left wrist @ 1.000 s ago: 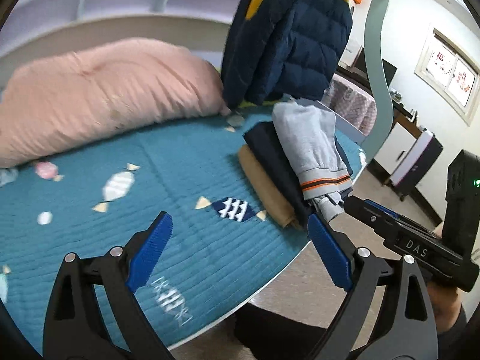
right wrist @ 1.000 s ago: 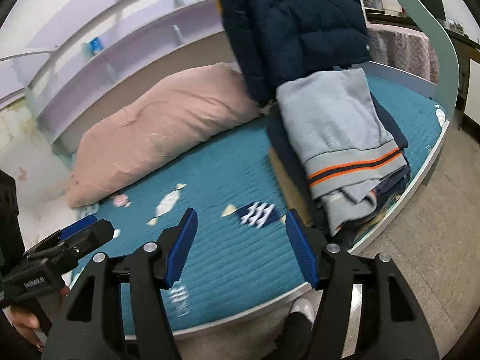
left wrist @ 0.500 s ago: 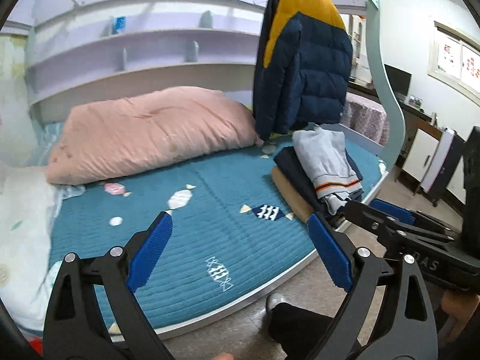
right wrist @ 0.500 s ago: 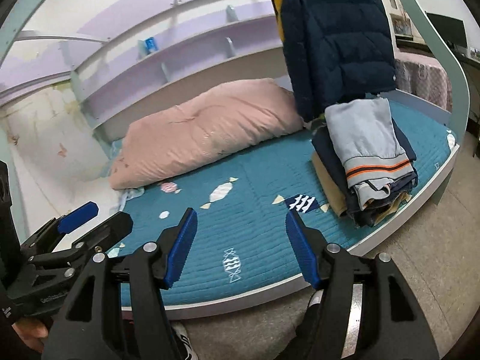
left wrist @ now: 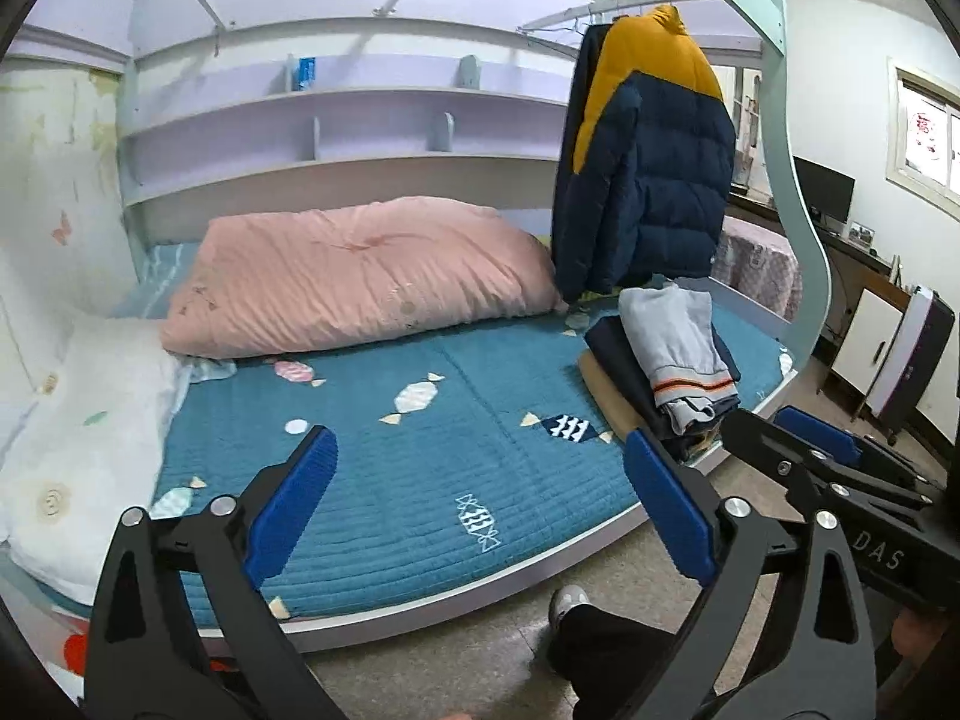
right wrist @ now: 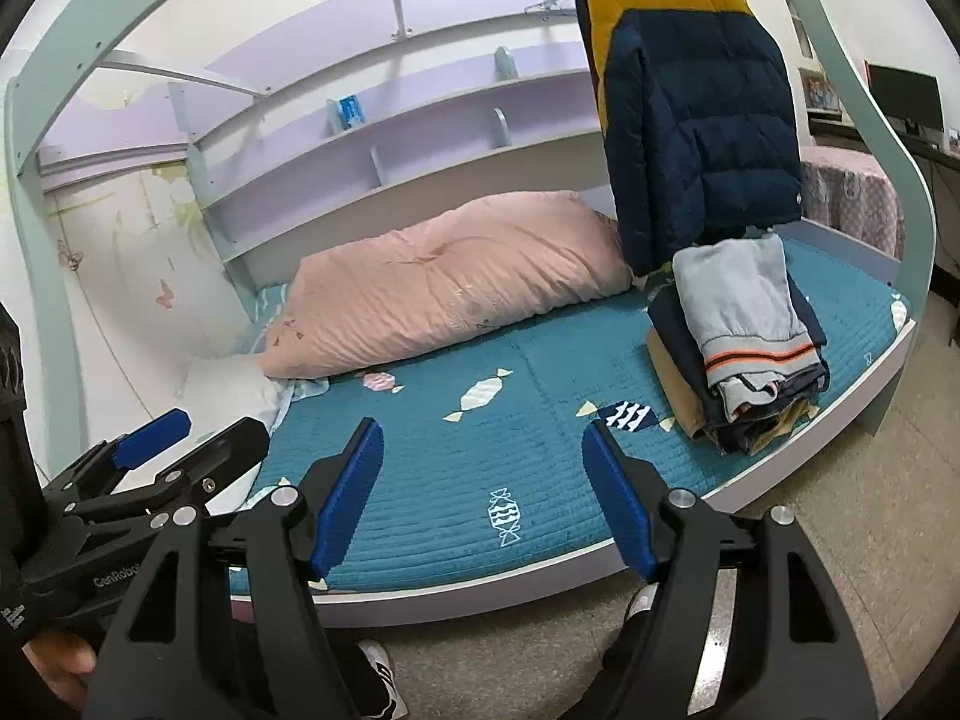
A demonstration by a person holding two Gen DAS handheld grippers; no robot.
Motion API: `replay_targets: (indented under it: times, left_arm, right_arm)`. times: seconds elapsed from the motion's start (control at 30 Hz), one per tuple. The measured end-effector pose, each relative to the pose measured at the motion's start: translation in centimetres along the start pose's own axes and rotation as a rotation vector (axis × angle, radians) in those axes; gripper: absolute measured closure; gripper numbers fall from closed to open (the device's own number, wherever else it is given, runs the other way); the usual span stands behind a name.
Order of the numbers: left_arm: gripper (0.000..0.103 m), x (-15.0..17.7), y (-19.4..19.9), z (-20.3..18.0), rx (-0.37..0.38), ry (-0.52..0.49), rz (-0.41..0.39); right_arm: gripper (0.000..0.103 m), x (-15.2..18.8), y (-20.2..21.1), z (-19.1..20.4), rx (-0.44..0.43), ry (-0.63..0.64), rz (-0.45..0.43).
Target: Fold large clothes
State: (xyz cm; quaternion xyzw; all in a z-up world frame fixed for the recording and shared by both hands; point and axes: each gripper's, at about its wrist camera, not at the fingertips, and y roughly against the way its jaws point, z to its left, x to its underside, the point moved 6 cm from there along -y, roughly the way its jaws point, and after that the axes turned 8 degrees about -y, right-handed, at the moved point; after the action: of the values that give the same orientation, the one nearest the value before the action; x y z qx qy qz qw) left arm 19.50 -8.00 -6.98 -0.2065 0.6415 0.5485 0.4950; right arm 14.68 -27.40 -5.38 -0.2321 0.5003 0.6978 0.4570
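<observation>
A pile of folded clothes point(left wrist: 660, 372) point(right wrist: 744, 354), grey sweatpants with an orange stripe on top of dark and tan pieces, rests at the right end of the teal bed quilt point(left wrist: 420, 456) point(right wrist: 480, 456). A navy and yellow puffer jacket point(left wrist: 648, 168) point(right wrist: 690, 132) hangs from a rail behind it. My left gripper point(left wrist: 480, 501) hovers off the bed's front edge, its jaws opening with nothing between them. My right gripper point(right wrist: 486, 495) is also back from the bed, jaws opening and empty. Each gripper shows at the side of the other's view.
A big pink duvet point(left wrist: 360, 276) point(right wrist: 444, 282) lies along the back of the bed and a white pillow point(left wrist: 84, 438) at the left end. Lilac shelves point(left wrist: 336, 114) line the wall. The person's shoes point(left wrist: 567, 600) point(right wrist: 378, 678) stand on the floor by the bed frame.
Both grippers have pulled back and up from the bed, so the whole mattress, shelves and jacket now show. The folded pile looks smaller and farther away. Both pairs of jaws stand slightly wider.
</observation>
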Motion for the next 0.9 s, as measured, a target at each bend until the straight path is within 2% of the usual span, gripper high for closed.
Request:
replay_targets:
  times: [0.23, 0.57, 0.63, 0.7, 0.9]
  left_arm:
    - [0.005, 0.0, 4.3, 1.0, -0.120, -0.022, -0.045]
    - [0.005, -0.4, 9.1, 2.3, -0.189, -0.016, -0.106]
    - [0.005, -0.5, 10.1, 2.4, -0.196, -0.015, -0.121]
    - [0.005, -0.7, 10.9, 2.7, -0.206, -0.009, -0.135]
    - [0.005, -1.2, 13.4, 3.2, -0.216, 0.012, -0.178]
  right_arm:
    - [0.035, -0.2, 2.8, 2.8, -0.037, 0.047, -0.035]
    - [0.034, -0.3, 6.3, 5.7, -0.053, 0.106, -0.087]
    - [0.032, -0.5, 7.2, 6.0, -0.031, 0.124, -0.112]
    - [0.018, -0.7, 8.2, 6.5, -0.008, 0.143, -0.149]
    - [0.016, -0.9, 10.6, 7.9, -0.005, 0.193, -0.217]
